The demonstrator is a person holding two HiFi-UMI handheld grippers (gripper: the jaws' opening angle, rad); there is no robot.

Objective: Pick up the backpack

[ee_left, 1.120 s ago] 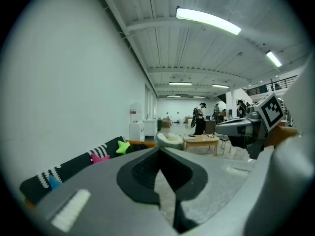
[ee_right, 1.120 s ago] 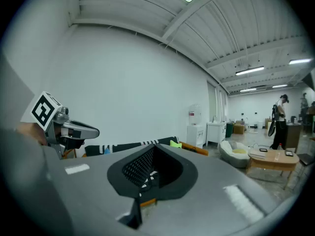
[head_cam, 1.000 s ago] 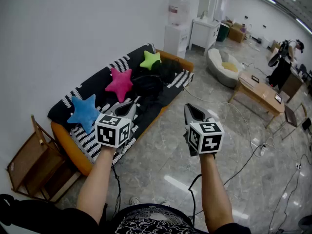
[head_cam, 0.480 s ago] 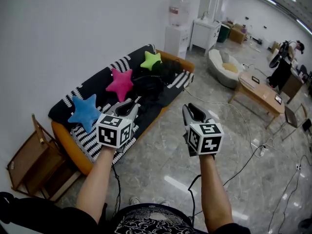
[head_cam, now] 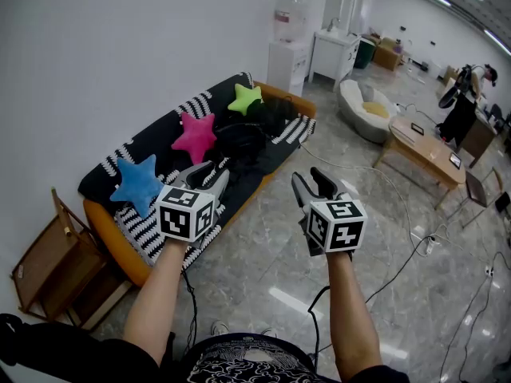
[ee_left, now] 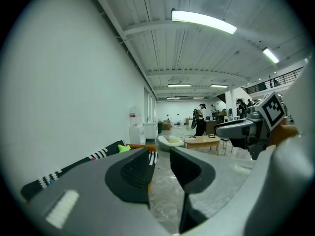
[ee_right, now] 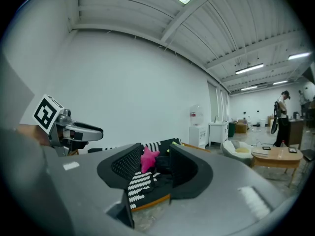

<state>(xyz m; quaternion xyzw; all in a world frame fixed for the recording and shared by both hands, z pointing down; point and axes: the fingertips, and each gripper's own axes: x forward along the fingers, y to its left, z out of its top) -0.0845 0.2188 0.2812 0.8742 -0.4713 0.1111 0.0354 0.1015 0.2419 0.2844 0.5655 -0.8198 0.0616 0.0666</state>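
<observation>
The black backpack [head_cam: 243, 144] lies on the sofa [head_cam: 120, 246], between the pink star cushion [head_cam: 195, 136] and the green one [head_cam: 244, 98]. My left gripper [head_cam: 204, 175] hovers open over the sofa's front edge, nothing between its jaws. My right gripper [head_cam: 310, 185] is held open above the floor, a little right of the sofa, also empty. In the right gripper view the backpack [ee_right: 161, 167] and the pink cushion [ee_right: 147, 157] show far off in the gap of the right gripper [ee_right: 155, 167]. The left gripper [ee_left: 160, 167] points down the room along the sofa.
A blue star cushion [head_cam: 137, 183] sits at the sofa's near end. A wooden rack [head_cam: 56, 266] stands left of the sofa. Beyond are a water dispenser [head_cam: 289, 42], a white beanbag seat [head_cam: 366, 110], a wooden table [head_cam: 423, 152], floor cables [head_cam: 415, 250] and a person [head_cam: 467, 94].
Both grippers have opened: their jaws were close together a second ago and now stand apart. The hands have barely shifted.
</observation>
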